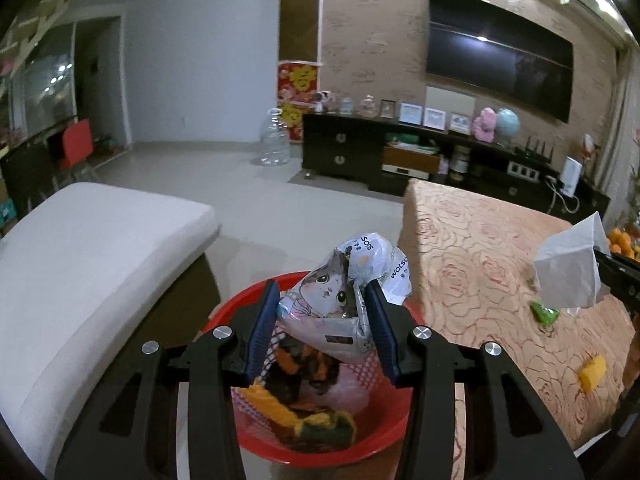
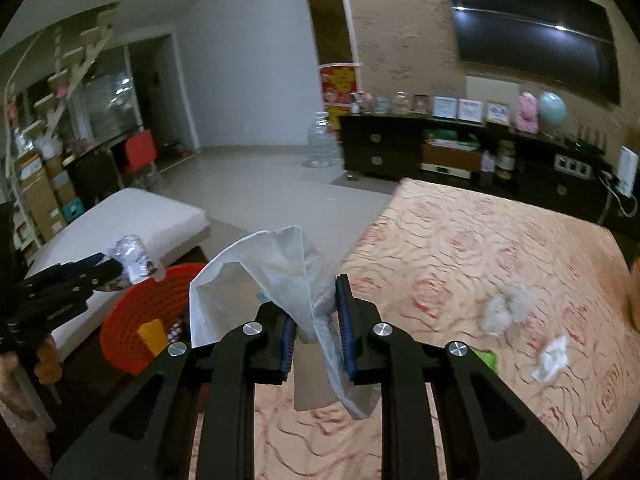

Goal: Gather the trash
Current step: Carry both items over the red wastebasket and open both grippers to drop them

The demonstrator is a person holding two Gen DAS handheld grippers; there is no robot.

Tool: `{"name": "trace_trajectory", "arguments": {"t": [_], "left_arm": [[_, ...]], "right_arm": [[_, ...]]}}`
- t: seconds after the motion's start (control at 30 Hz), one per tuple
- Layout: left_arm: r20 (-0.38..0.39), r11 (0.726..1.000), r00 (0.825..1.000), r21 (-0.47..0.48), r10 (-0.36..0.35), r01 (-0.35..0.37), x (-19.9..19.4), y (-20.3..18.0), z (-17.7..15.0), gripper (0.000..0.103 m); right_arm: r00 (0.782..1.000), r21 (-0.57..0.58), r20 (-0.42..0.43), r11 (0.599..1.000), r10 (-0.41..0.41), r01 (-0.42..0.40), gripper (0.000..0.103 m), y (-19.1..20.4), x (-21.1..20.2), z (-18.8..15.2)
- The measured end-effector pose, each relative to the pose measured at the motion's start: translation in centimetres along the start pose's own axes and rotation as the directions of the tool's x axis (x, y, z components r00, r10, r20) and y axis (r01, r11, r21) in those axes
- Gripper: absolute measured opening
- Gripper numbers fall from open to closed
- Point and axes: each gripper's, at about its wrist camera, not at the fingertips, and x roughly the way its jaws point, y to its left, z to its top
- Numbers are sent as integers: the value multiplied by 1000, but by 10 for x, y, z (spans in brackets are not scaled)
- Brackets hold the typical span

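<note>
Pinching a cat-print wrapper (image 1: 344, 304), left gripper (image 1: 326, 328) hovers over trash-filled red basket (image 1: 320, 446); right gripper (image 2: 316, 328) pinches clear bag (image 2: 276, 280).

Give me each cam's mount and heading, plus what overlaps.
Left wrist: sits on the left claw, looks forward and down over the red basket; its own fingers pinch a cat-print bag; the right claw shows at the right edge.
Right wrist: sits on the right claw, looks forward over the table; its own fingers pinch a clear plastic bag; the left claw shows at left.
Shared: basket, table, both bags, white sofa, TV, dark cabinet.
</note>
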Motion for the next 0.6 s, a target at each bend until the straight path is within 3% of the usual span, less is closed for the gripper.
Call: {"name": "trace_trajectory", "arguments": {"t": [0.23,0.6], "left_arm": [[-37,998,998,-39,52,-53,9,11,-2,43],[-98,994,990,-4,106,-107,25,10,-12,43]], "right_arm": [[995,-66,-37,993,94,-96,19,45,24,14],[981,-87,-99,981,167,-175,19,78,60,11]]}}
